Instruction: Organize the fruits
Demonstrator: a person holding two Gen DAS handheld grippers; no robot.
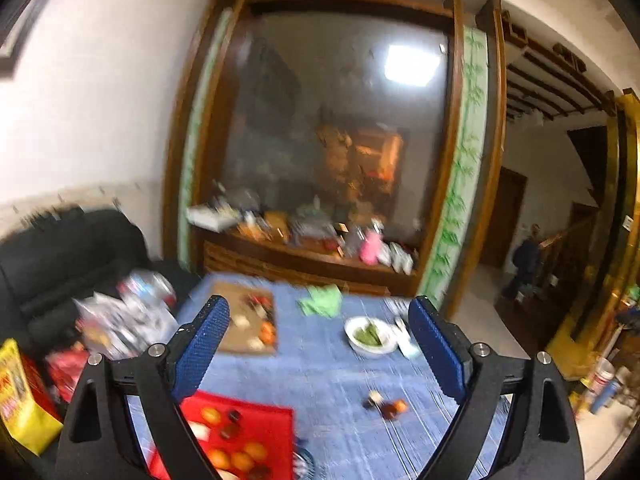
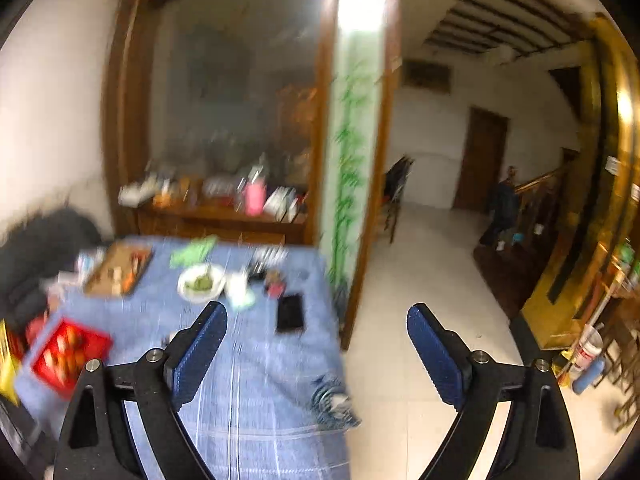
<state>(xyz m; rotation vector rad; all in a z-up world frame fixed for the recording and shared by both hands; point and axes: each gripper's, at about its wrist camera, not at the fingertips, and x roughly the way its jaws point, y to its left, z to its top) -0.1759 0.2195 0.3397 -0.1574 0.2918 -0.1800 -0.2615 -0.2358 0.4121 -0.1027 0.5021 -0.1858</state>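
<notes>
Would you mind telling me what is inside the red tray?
The red tray holds several orange fruits, a few dark round ones and something pale. The left gripper, open, covers the tray's left part, and blur hides finer detail.

Blue cloth table cover (image 1: 340, 380), wooden board (image 1: 244, 320).

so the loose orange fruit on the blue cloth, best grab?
Across the orange fruit at its widest, from above: it is round and small, on the flat blue cloth. A dark fruit touches its left side, so close the left tongs front-to-back.
</notes>
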